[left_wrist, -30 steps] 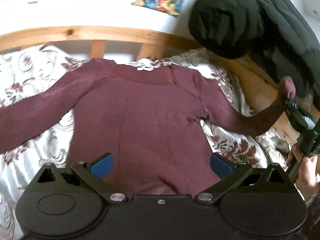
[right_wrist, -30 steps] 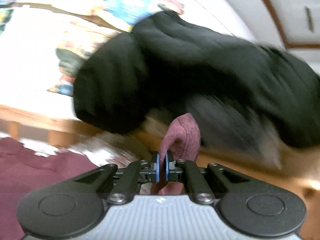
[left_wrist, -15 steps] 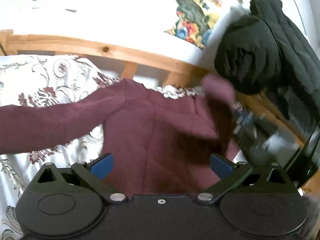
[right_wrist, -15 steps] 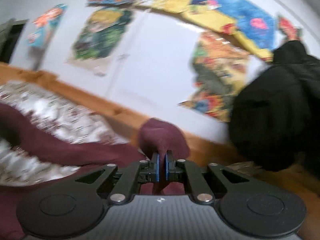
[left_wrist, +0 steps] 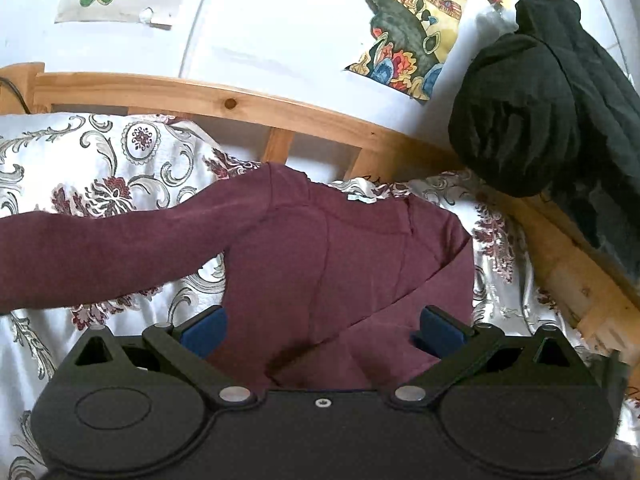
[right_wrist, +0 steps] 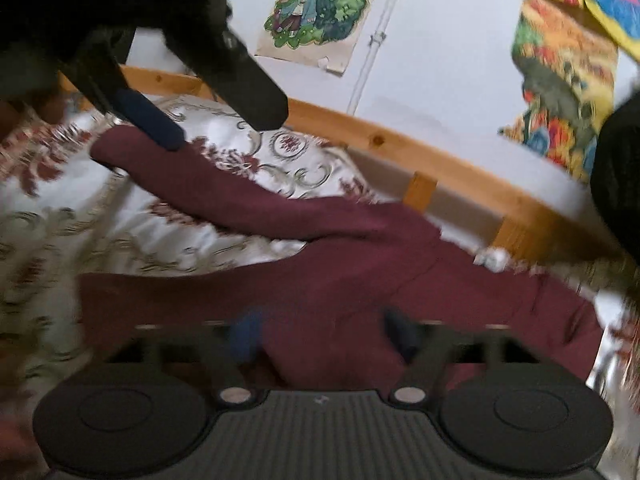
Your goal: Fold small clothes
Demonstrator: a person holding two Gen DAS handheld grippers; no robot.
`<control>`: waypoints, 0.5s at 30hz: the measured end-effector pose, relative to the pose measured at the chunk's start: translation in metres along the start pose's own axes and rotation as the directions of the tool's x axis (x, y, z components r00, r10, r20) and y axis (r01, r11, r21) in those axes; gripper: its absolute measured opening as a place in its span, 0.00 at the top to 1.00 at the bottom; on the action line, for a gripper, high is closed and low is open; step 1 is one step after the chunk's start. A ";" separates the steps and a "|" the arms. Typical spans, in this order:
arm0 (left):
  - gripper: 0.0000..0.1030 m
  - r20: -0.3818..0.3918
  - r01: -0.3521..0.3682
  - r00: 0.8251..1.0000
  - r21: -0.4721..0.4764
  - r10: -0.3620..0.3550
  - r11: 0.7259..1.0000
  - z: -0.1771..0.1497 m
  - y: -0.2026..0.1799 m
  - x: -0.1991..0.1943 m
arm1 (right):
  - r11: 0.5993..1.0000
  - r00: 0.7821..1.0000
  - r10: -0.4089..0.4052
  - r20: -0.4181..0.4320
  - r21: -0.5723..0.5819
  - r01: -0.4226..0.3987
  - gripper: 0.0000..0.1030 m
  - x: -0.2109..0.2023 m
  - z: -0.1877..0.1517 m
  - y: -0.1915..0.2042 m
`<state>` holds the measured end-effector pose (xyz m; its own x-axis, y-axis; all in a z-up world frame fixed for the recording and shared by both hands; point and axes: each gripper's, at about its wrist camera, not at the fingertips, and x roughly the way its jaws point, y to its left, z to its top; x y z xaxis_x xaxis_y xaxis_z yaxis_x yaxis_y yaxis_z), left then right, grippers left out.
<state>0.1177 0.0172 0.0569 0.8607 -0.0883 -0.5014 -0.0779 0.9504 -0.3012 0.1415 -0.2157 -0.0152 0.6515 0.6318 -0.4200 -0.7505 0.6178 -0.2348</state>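
A maroon long-sleeved top (left_wrist: 320,264) lies flat on a floral bedspread (left_wrist: 100,168). Its left sleeve (left_wrist: 100,248) stretches out to the left. The right sleeve (left_wrist: 420,300) is folded in across the body. My left gripper (left_wrist: 322,330) hovers open over the lower body of the top, blue pads wide apart with nothing gripped. It also shows at the top left of the right wrist view, left gripper (right_wrist: 226,128) open. My right gripper (right_wrist: 324,334) is blurred; its jaws are opening, with maroon cloth (right_wrist: 332,280) lying loose beneath and between the pads.
A wooden bed rail (left_wrist: 240,100) runs behind the top and down the right side. A black padded jacket (left_wrist: 540,112) hangs over the rail at the right. Posters (left_wrist: 412,36) cover the white wall behind.
The right gripper, shut on the right sleeve's cuff, carried it from the right edge leftward over the body, dropped lower and let go. The left gripper shifted only slightly.
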 end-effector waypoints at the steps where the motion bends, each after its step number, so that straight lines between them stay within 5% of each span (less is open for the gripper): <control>1: 0.01 -0.004 -0.012 1.000 -0.001 0.012 1.000 0.000 -0.001 0.002 | 1.000 1.000 0.002 -0.017 0.029 -0.001 0.13 -0.007 -0.003 -0.006; 3: 0.01 -0.026 -0.039 0.999 -0.006 0.039 0.999 -0.001 -0.002 0.009 | 0.991 0.999 -0.029 -0.032 0.127 0.033 0.03 -0.023 -0.012 -0.021; 7: 0.01 -0.066 -0.078 0.995 -0.017 0.077 0.997 -0.005 -0.004 0.028 | 0.928 0.994 -0.100 -0.054 0.355 0.112 0.01 -0.035 -0.033 -0.065; 12: 0.01 -0.129 0.043 0.991 -0.021 -0.045 0.999 -0.016 -0.009 0.076 | 0.836 0.967 -0.248 -0.066 0.490 0.247 0.01 -0.029 -0.055 -0.120; 15: 0.01 -0.186 0.057 0.981 0.003 -0.055 0.998 -0.022 -0.020 0.106 | 0.765 0.947 -0.311 -0.079 0.570 0.299 0.06 -0.024 -0.073 -0.150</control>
<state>0.1991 -0.0173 -0.0078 0.7547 -0.1949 -0.6264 -0.0274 0.9447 -0.3269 0.2299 -0.3579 -0.0341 0.8415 0.3692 -0.3945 -0.3163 0.9285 0.1944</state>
